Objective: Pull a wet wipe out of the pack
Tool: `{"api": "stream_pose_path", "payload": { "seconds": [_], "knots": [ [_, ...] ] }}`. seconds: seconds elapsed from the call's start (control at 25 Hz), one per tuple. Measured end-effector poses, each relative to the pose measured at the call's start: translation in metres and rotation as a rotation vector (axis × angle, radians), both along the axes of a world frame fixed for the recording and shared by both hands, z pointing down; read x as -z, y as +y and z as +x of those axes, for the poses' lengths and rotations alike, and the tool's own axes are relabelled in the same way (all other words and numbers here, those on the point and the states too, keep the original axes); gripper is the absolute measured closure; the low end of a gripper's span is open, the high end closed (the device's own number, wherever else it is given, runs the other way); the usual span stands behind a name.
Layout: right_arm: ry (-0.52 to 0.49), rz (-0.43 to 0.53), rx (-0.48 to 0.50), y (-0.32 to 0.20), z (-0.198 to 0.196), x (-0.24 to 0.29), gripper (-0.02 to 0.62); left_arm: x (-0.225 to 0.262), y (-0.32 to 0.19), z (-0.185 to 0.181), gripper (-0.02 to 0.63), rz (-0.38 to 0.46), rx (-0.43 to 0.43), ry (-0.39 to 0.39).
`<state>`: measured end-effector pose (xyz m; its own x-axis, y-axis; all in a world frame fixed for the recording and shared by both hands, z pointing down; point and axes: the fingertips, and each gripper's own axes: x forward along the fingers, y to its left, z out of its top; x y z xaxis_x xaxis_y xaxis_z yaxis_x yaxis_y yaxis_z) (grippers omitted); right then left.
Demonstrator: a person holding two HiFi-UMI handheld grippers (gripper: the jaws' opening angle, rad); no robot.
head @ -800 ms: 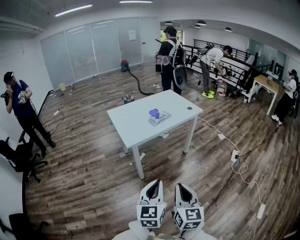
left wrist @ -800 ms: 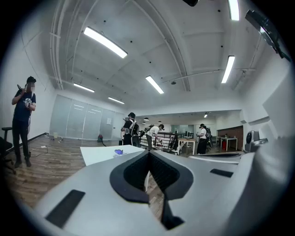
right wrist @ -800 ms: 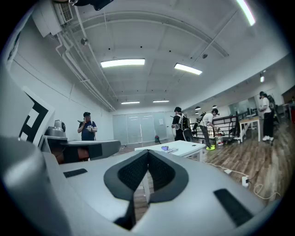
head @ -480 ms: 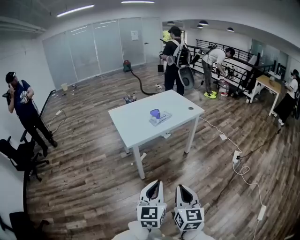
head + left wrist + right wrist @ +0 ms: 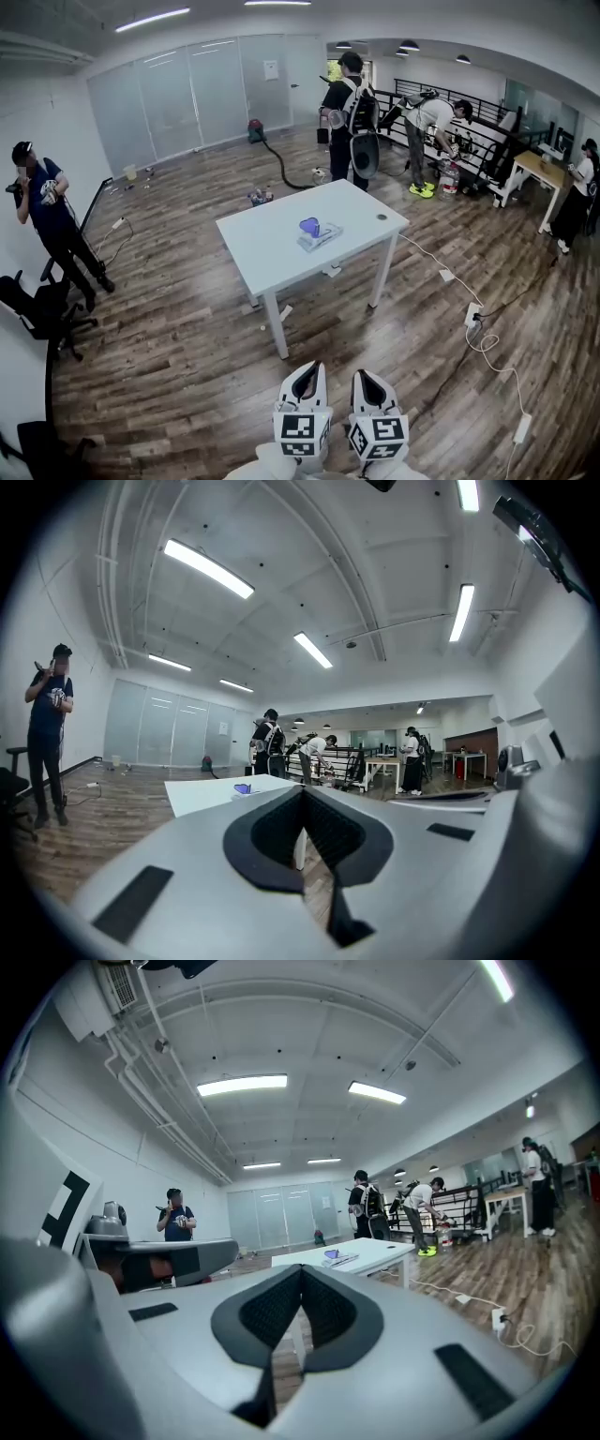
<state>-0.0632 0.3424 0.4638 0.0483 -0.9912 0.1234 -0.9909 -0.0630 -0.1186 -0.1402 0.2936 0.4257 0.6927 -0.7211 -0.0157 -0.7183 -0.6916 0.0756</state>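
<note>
The wet wipe pack (image 5: pixel 319 235) lies flat in the middle of a white table (image 5: pixel 272 253), with a purple piece (image 5: pixel 308 226) standing up on top of it. It is small and far off in the left gripper view (image 5: pixel 244 788) and the right gripper view (image 5: pixel 336 1257). My left gripper (image 5: pixel 305 373) and right gripper (image 5: pixel 368 380) are side by side at the bottom of the head view, well short of the table. The left gripper (image 5: pixel 302 796) has its jaws together with nothing between them. So does the right gripper (image 5: pixel 302 1272).
A small dark disc (image 5: pixel 380 217) sits on the table's right corner. A person with a backpack (image 5: pixel 349 108) stands behind the table, another person (image 5: pixel 45 220) at the left wall, others at the right. Cables and a power strip (image 5: pixel 472 314) lie on the floor to the right. An office chair (image 5: pixel 37 319) stands at the left.
The person with the backpack has shifted slightly to the right. Both grippers stay where they were, still shut.
</note>
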Motion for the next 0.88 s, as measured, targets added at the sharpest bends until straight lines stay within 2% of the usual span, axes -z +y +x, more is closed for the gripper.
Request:
{"api": "stream_pose_path", "payload": {
  "seconds": [0.88],
  "knots": [
    [-0.013,-0.011,-0.001,-0.047,0.023,-0.002,0.586,-0.007,-0.045,0.018,0.606,-0.017,0.011,-0.014]
  ]
}}
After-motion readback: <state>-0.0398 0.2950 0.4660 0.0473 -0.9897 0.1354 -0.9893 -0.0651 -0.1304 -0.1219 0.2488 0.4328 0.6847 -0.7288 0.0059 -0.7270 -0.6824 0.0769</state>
